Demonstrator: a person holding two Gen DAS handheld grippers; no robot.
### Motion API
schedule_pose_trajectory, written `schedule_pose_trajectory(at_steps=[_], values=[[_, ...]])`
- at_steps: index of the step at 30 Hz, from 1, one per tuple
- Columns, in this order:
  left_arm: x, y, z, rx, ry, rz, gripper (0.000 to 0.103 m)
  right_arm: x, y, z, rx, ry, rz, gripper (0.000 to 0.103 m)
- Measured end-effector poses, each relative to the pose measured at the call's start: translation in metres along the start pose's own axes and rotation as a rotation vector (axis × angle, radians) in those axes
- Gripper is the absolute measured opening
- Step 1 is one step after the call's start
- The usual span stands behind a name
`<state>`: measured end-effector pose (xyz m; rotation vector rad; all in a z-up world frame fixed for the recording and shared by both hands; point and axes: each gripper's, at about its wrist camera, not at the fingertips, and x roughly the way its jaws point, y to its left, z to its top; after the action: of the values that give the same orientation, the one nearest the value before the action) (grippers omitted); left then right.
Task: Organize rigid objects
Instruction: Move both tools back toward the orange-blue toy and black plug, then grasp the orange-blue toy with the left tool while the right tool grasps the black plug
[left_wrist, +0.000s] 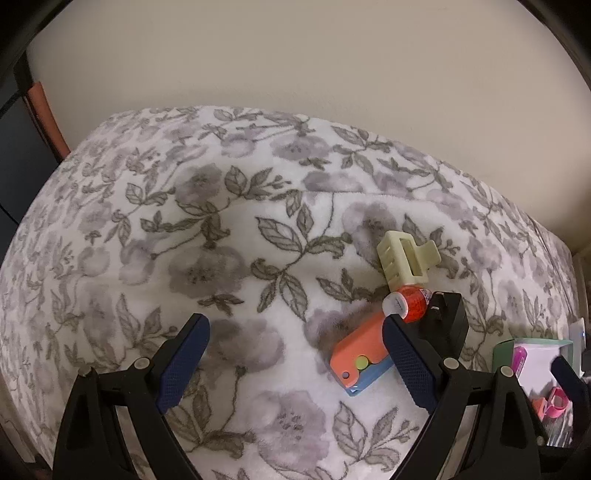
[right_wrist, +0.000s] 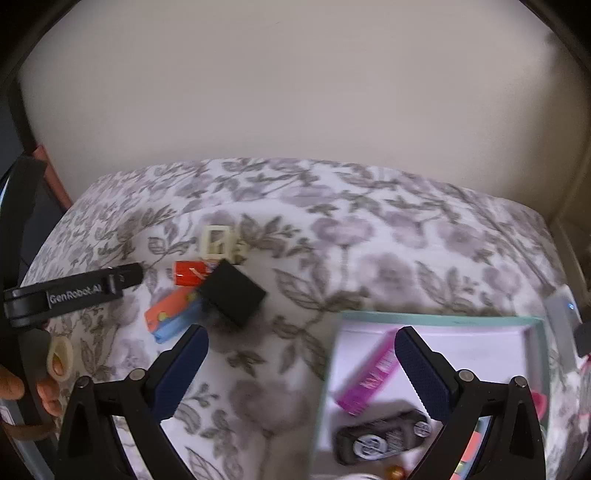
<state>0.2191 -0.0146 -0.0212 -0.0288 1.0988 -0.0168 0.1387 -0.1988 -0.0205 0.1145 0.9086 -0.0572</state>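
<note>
Blanket: 1 claw clip, 1 red bottle, 1 black block.

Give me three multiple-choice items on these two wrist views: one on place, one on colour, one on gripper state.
1. Where does the pink comb lie?
A. On the blanket beside the hair claw
B. Inside the pale green box
C. Between the left fingers

2. What colour is the hair claw?
A. Cream
B. Black
C. Blue

3. What state is the right hand-held gripper in?
A. Shut on the comb
B. Shut on nothing
C. Open and holding nothing

Answers:
1 B: the pink comb lies on the white floor of the pale green box.
2 A: the hair claw on the floral blanket is cream; the black adapter and the orange-and-blue toy lie near it.
3 C: the right hand-held gripper has its jaws wide apart with nothing between them.
</note>
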Motion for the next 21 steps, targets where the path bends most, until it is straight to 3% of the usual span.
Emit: schedule_pose_trajectory(at_steps=[9, 13, 21], values=[[0.018, 0.000, -0.003, 0.014, 0.052, -0.064, 0.095, 0.034, 0.033, 0.014, -0.139, 0.046, 0.034, 0.095], [0.024, 0.001, -0.004, 0.010, 0.070, -0.077, 0.095, 0.053, 0.037, 0.017, -0.203, 0.082, 0.026, 0.088], [0.029, 0.004, -0.004, -0.009, 0.084, -0.115, 0.095, 0.076, 0.044, 0.022, -0.234, 0.123, 0.083, 0.080]])
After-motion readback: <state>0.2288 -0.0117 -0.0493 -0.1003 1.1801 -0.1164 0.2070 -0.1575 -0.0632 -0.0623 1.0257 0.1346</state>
